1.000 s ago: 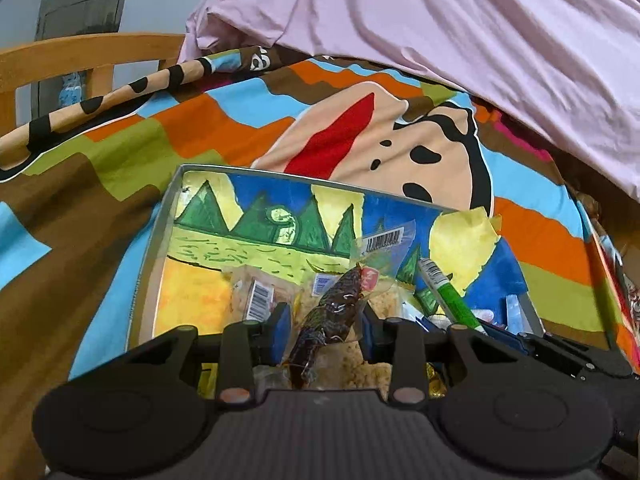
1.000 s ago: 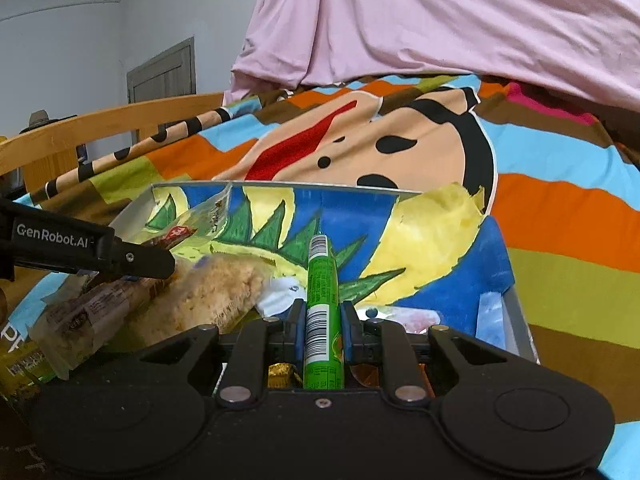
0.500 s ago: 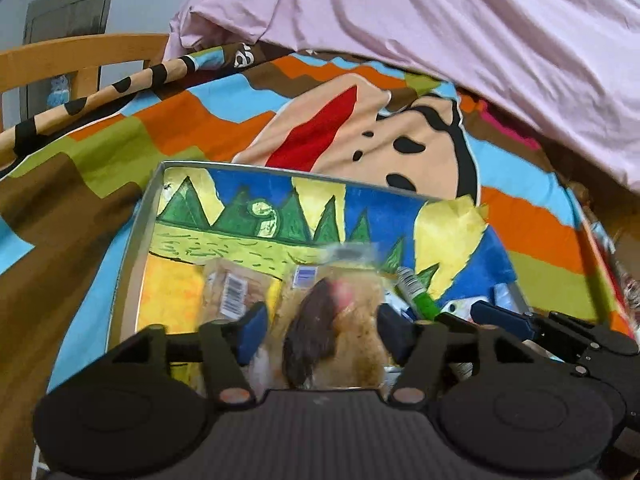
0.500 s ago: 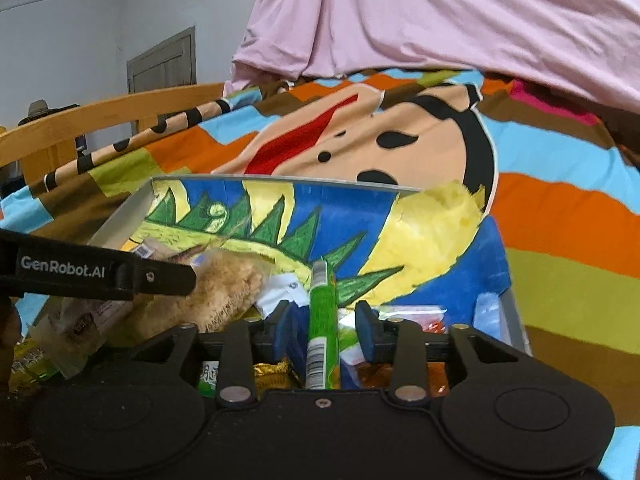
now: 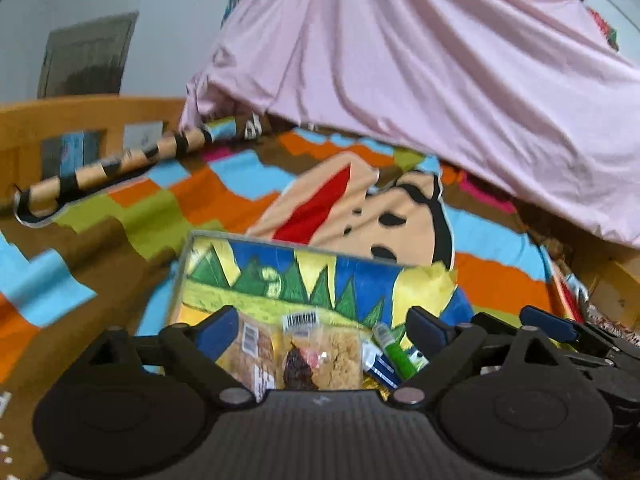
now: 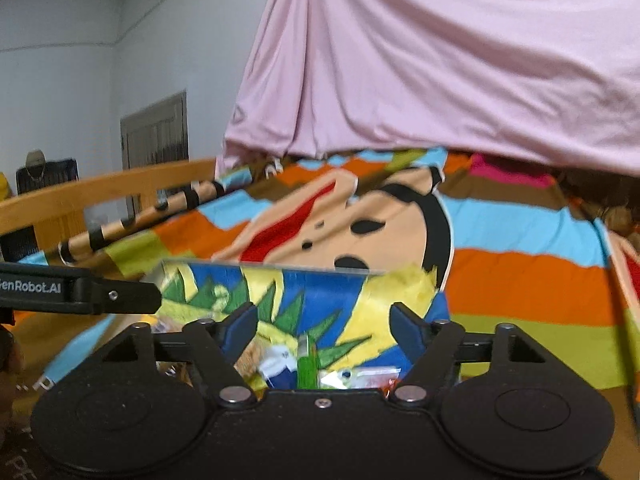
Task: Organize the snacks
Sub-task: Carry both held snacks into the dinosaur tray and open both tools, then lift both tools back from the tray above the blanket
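Listing what we have on the bed: one painted box, its inner walls showing green trees, blue sky and yellow ground, standing on a striped cartoon blanket below a pink sheet, with a wooden bed rail at the far left.

Contents of the box, as far as we can tell:
- green stick pack, lying toward the right side, also seen low between the right gripper's fingers in the right wrist view
- dark snack in a clear wrapper, lying on top of the crumbly pieces
- crumbly tan snack packs, some with barcode labels
- small blue-and-white packets, partly hidden

Tools:
- left gripper: jaws opening wide, nothing pressed between the pads; the snacks sit in the box below it
- right gripper: jaws opening, the green stick pack below and free of the pads

Step in hand, by our judgement: releasing both items into the box and clearing away. To do it well, we would keep both grippers spread until the pads are clear above the box rim, so no wrapper snags and lifts out, and keep the two tools apart from each other, since they sit close side by side.
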Demonstrator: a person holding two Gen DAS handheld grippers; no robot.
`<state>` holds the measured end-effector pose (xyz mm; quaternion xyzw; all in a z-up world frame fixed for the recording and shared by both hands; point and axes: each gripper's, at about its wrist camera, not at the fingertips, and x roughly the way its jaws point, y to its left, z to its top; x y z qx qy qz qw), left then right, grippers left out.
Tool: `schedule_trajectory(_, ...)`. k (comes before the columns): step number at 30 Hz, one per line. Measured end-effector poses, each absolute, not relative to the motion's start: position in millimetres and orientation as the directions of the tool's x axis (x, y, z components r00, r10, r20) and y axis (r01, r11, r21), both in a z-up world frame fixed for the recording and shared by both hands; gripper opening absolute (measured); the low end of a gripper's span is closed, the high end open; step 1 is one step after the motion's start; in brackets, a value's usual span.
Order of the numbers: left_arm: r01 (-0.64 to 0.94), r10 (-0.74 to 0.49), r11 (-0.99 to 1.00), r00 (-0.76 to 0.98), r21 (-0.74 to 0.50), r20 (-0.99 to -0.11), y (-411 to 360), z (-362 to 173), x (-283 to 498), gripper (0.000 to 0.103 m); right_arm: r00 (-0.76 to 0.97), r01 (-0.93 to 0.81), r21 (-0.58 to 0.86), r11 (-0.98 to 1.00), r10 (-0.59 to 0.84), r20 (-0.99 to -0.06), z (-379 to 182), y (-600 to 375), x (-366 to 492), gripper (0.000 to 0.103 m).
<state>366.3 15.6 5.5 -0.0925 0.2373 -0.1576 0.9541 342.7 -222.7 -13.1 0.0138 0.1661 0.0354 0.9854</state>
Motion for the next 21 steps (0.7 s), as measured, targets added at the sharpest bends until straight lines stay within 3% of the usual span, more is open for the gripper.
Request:
schedule_trajectory(12,0.209,-0.261,0.955,0.928,-0.209,-0.265,34.0,44.9,301.8,0.103,0.978,-0.062,0.044,0.997,0.070,-0.196,29.1,-225.2,285.0,0.097)
schedule_trajectory(21,0.189,-0.239,0.960,0.938,-0.205,-0.252,43.7,52.9,262.6,0.103,0.983,-0.072,0.034,0.997,0.076,-0.165,40.0,-221.9,242.9,0.100)
